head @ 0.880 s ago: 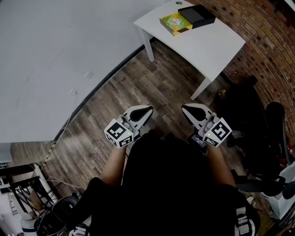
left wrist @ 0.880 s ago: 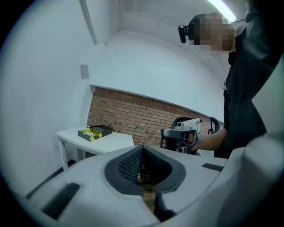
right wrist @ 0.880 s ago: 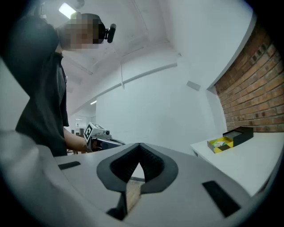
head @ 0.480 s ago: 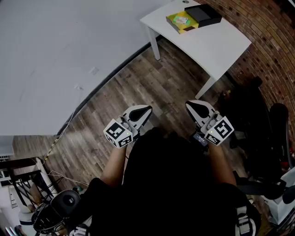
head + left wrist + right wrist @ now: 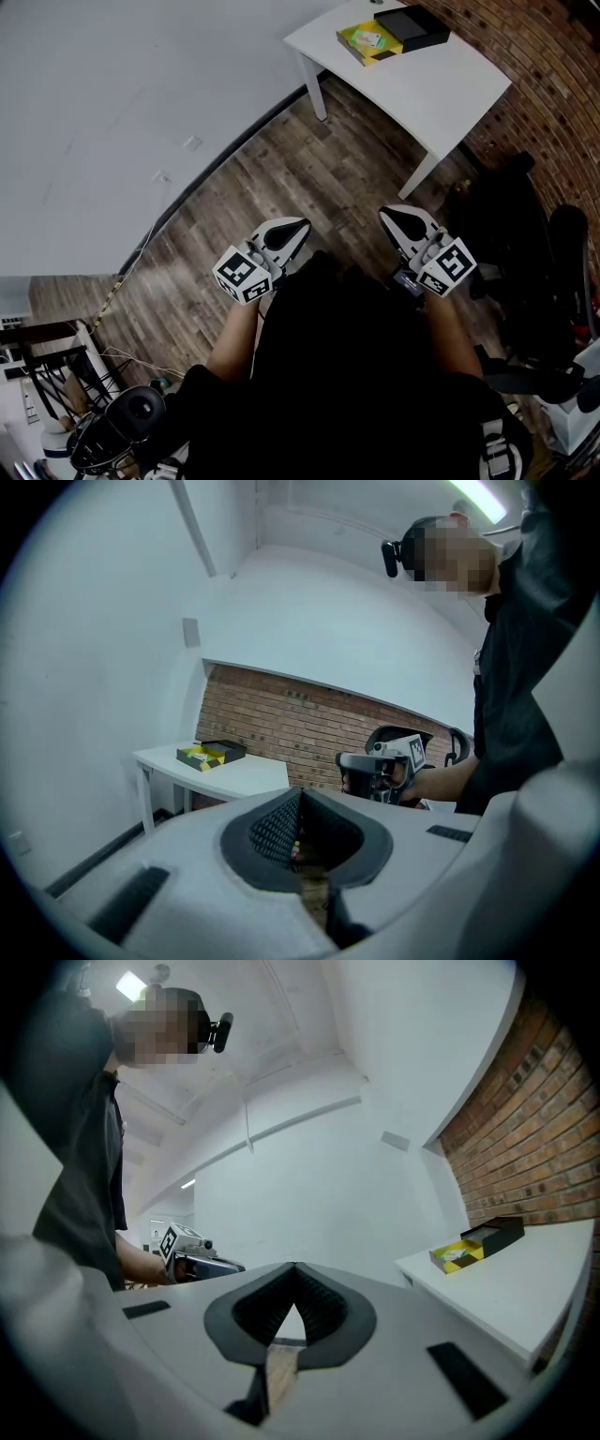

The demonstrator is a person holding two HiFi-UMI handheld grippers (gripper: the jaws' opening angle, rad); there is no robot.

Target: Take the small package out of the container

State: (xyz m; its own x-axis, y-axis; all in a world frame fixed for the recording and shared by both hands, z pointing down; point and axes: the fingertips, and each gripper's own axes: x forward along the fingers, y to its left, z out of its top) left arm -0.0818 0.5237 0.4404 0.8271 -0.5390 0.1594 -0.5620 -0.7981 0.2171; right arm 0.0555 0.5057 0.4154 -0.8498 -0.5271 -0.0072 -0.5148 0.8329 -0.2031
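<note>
Fingers [image 5: 281, 234] pressed together on left gripper [image 5: 302, 224] and right gripper [image 5: 383, 214], wood floor [image 5: 281, 178], white table [image 5: 441, 80] beside brick wall [image 5: 562, 56]

Soft, even indoor light; sharp views, fisheye-bent and darkly vignetted at the edges.

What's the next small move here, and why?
Probably step toward the white table to bring both grippers within reach of it. The yellow container sits at the table's far end beside a black box, well beyond the grippers. The left gripper and right gripper are shut and empty, held close to the body, so nothing can be grasped from here.
</note>
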